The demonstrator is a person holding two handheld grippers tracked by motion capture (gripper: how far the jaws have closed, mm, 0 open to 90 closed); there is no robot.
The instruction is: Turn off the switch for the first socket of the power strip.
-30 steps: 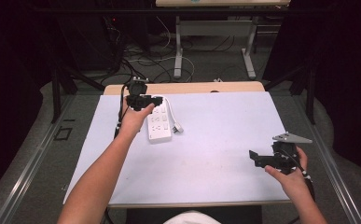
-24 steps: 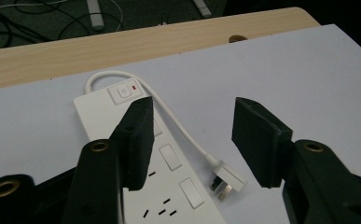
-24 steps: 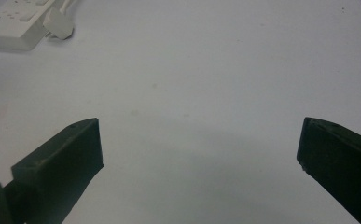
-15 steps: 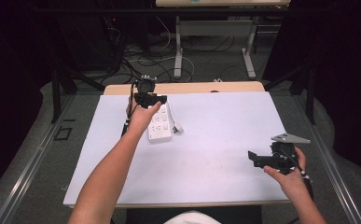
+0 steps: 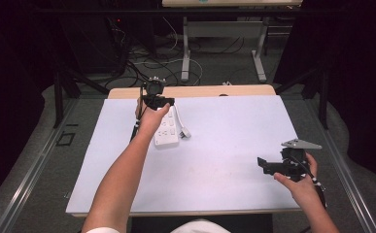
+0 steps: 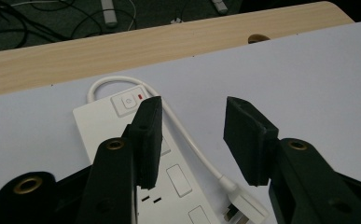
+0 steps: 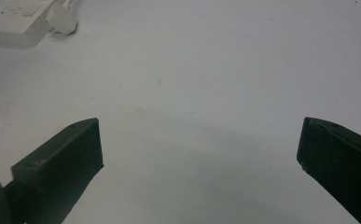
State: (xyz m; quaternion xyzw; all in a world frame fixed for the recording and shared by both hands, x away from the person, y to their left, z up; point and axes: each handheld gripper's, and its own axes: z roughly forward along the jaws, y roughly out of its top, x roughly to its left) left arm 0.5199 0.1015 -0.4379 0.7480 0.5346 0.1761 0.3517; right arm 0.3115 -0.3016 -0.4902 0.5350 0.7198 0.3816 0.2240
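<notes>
Hovering left gripper [image 6: 192, 140], jaws closing, ungripped | power strip [image 6: 122, 126] unlabelled | right gripper [image 7: 199, 154] jaws wide

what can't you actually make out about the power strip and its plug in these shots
- Power strip, left gripper view: its near end is cut off by the bottom edge, and the left gripper's black fingers cover part of its sockets.
- Plug, left gripper view: its pins are hidden by a finger and the frame edge.
- Power strip, high view: the hand covers its far end, and the socket count is too small to tell.
- Right gripper view: the strip's top left corner is cropped.
</notes>
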